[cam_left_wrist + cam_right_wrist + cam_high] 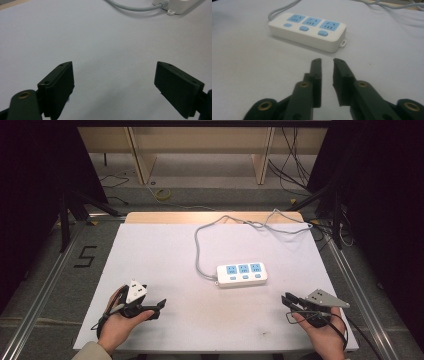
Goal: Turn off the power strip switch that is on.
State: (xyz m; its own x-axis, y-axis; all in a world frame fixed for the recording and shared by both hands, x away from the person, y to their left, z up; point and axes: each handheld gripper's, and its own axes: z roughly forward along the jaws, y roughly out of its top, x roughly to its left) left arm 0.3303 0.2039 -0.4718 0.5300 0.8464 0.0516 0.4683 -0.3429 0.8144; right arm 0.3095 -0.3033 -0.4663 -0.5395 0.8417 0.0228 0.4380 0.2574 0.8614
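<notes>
On the white table (165, 255), right of centre: white power strip (242, 274) with three blue sockets, grey cord (200, 251) trailing far; near left, left gripper (161, 305) wide open, empty; near right, right gripper (286, 300) nearly closed on nothing, pointed at strip.

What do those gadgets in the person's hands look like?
Both are black, with two flat fingers and brass-coloured rivets. The left gripper carries a white block on top, the right gripper a grey three-cornered plate. Thin black cables loop off each. A beige sleeve shows.
</notes>
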